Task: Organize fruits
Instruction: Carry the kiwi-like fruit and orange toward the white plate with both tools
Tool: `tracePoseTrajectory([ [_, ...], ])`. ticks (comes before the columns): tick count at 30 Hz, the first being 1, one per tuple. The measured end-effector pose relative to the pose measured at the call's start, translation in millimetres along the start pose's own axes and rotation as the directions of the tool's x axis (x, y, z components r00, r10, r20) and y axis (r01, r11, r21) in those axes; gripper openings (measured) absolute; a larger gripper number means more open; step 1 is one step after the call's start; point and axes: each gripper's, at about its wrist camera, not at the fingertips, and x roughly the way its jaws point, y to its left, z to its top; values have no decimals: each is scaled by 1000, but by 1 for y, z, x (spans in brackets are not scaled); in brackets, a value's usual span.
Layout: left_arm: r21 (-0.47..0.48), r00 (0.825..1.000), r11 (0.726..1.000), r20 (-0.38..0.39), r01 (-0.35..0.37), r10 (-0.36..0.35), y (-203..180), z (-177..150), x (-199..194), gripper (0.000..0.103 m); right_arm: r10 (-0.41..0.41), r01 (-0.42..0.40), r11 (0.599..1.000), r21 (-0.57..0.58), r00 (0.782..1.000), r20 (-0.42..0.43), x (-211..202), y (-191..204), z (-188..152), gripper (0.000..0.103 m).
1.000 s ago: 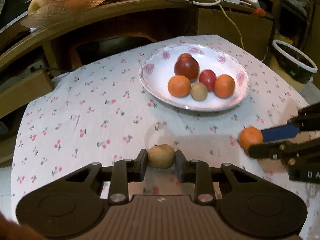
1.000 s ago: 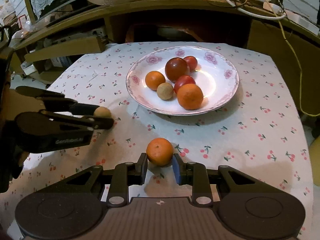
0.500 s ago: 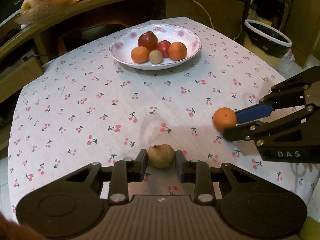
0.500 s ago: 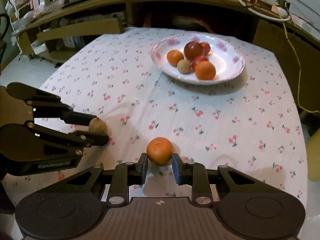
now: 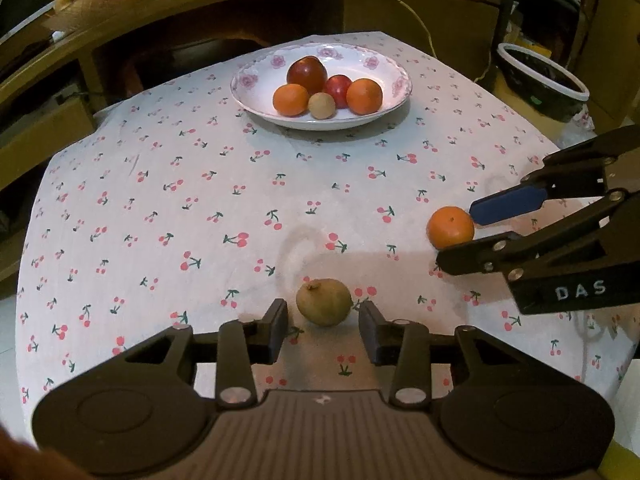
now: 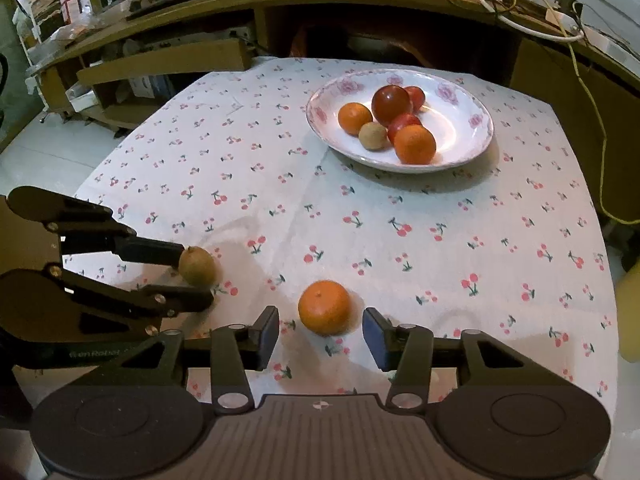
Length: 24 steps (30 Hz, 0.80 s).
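Looking through the left wrist view first: our left gripper (image 5: 323, 326) has its fingers spread wide, with the brown fruit (image 5: 324, 307) sitting on the surface (image 5: 160, 200) between them, clear of both pads. We see the right gripper (image 5: 474, 236) off to the side, fingers either side of the orange (image 5: 450, 227). The plate (image 5: 256, 98) at the far end holds five fruits in a tight cluster.

Right wrist view: our fingers are wide here too, and the orange rests on the cherry-print cloth between them, untouched. The left gripper sits beside it, bracketing the brown fruit.

Progress, as we judge it: five fruits are plated and two are loose at the near edge, well apart from the plate. Both are unheld. What's left looks like regrasping and carrying each one over, if the plate is the target.
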Motion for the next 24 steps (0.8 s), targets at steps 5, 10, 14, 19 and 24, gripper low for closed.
tracePoseTrajectory([
  [5, 0, 1000, 1000, 13, -2, 2, -2, 1, 2, 45, 2, -2, 1000, -19, 1000, -21, 6, 3, 4, 48],
  [10, -8, 1000, 1000, 6, -17, 17, -3, 2, 1, 35, -21, 18, 999, -45, 998, -56, 13, 7, 4, 32],
  [14, -7, 1000, 1000, 2, -14, 14, -6, 5, 2, 34, -21, 20, 999, -30, 998, -64, 12, 6, 5, 29],
  [19, 8, 1000, 1000, 12, -20, 19, -14, 11, 1, 34, -14, 13, 1000, -24, 998, -59, 8, 7, 3, 29],
  [24, 13, 998, 999, 37, -42, 42, -19, 26, -1, 34, 16, -16, 1000, 4, 1000, -23, 1, 2, 9, 28],
])
